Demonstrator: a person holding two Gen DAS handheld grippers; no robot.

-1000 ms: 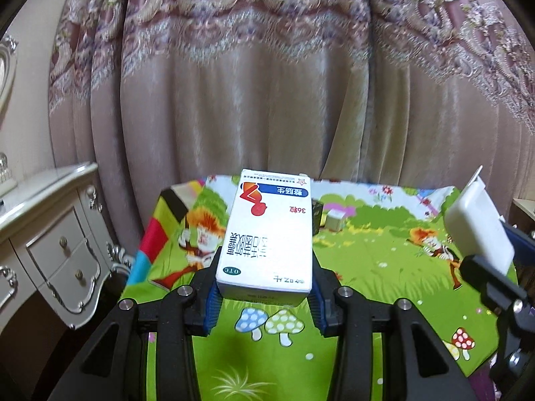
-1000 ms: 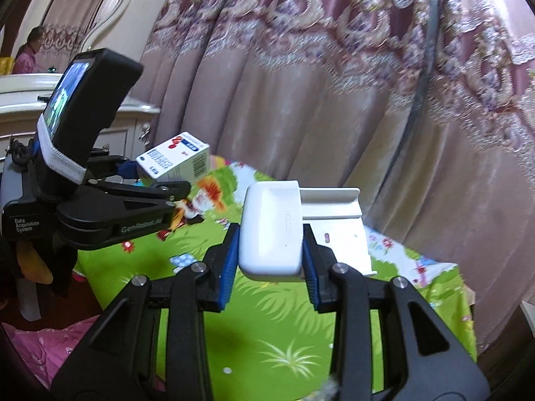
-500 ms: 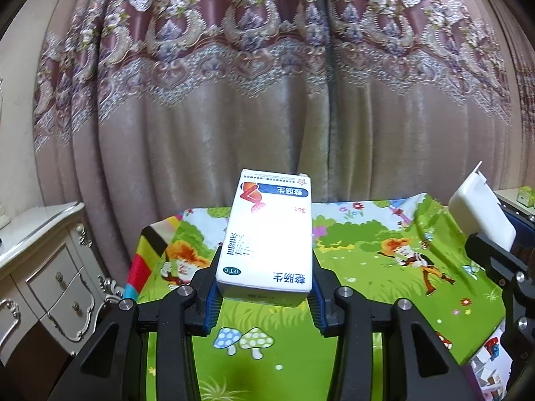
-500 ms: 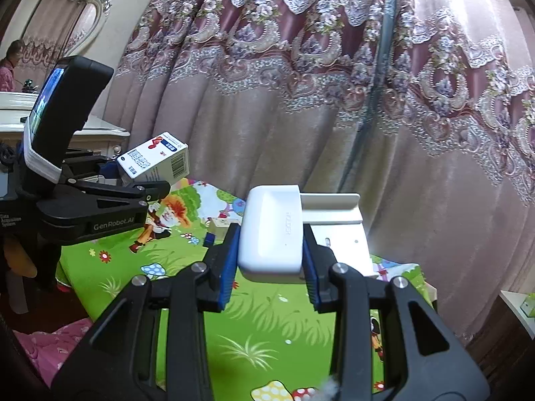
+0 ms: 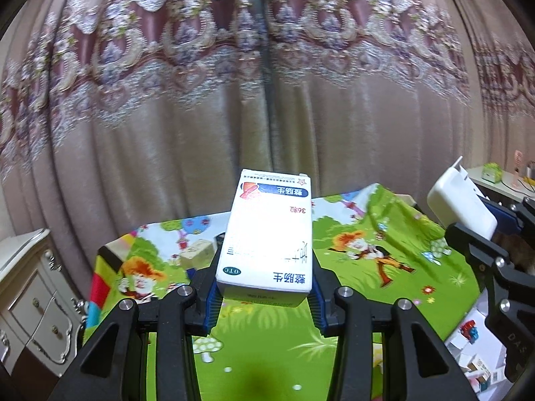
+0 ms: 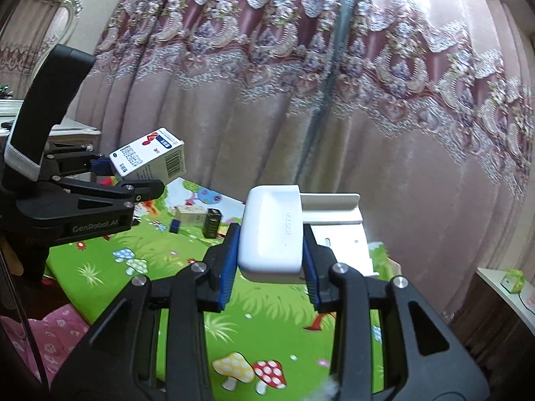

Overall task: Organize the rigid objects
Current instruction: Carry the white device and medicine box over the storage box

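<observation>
While both loads are carried above the cartoon-print mat (image 5: 384, 234), I keep each grip clamped and the wrists level. My left gripper (image 5: 265, 295) is clenched on the white medicine box (image 5: 271, 234), blue pads bearing on its 2 long sides near the lower end; the box rises forward out of the jaws, label facing the camera. My right gripper (image 6: 269, 267) is clenched on the white plastic device (image 6: 272, 234), gripped across its rounded body, with its flat bracket part projecting ahead of the fingers. In the left wrist view this device (image 5: 459, 204) appears at the right edge, well apart from the box, so the 2 loads are not at risk of colliding for now. Beyond the fingers, the mat carries a small beige carton (image 6: 190, 215), a black box (image 6: 212, 222) just beside it, and a small blue item (image 6: 175, 225) near them. Behind the mat hangs a patterned curtain (image 6: 367, 100); a white drawer cabinet (image 5: 30, 290) stands to the left. I judge this a transport step: choose a bare patch of mat near the grouped items, lower until the base touches, then release 1 gripper at a time. The box is held low, so any tilt may let it pivot.
</observation>
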